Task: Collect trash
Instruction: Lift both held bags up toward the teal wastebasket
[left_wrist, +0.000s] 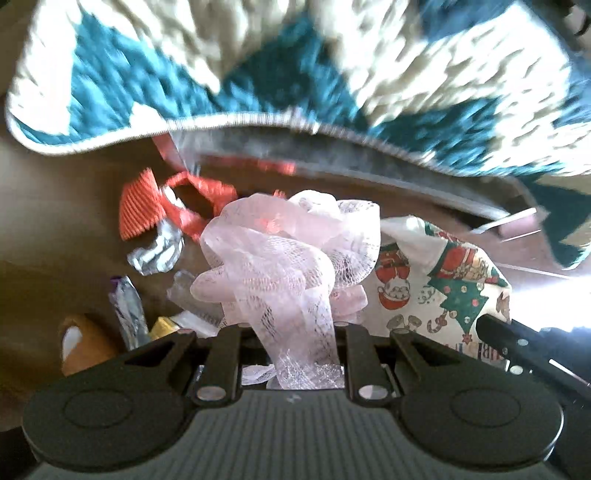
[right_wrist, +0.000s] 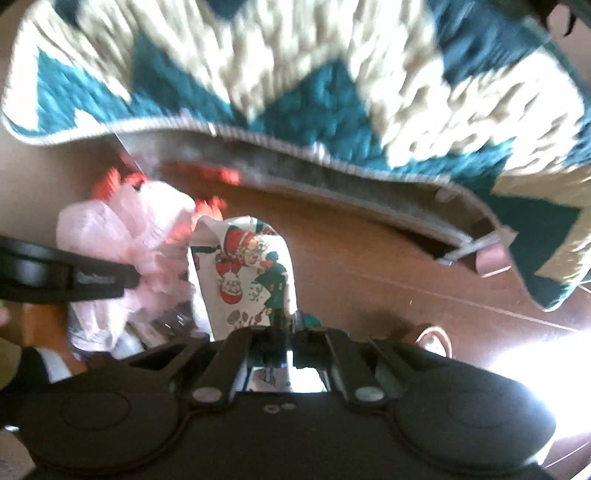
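Observation:
In the left wrist view my left gripper (left_wrist: 295, 332) is shut on a wad of pink mesh netting (left_wrist: 280, 251), which hangs from the jaws and hides the fingertips. Beside it on the right is a Christmas-print paper (left_wrist: 443, 291), with a black finger of the right gripper (left_wrist: 517, 343) next to it. In the right wrist view my right gripper (right_wrist: 280, 317) is shut on that Christmas-print paper (right_wrist: 251, 266), held above the brown wooden floor (right_wrist: 369, 266). The left gripper (right_wrist: 125, 280) reaches in from the left with the pink mesh (right_wrist: 122, 229). Both views are blurred.
More litter lies on the floor below: a red pleated cupcake liner (left_wrist: 138, 206), red ribbon (left_wrist: 199, 199), crumpled foil (left_wrist: 157, 254), a silvery wrapper (left_wrist: 127, 310) and a yellow scrap (left_wrist: 162, 326). A teal and cream rug (left_wrist: 295, 55) fills the far side, its edge lifted.

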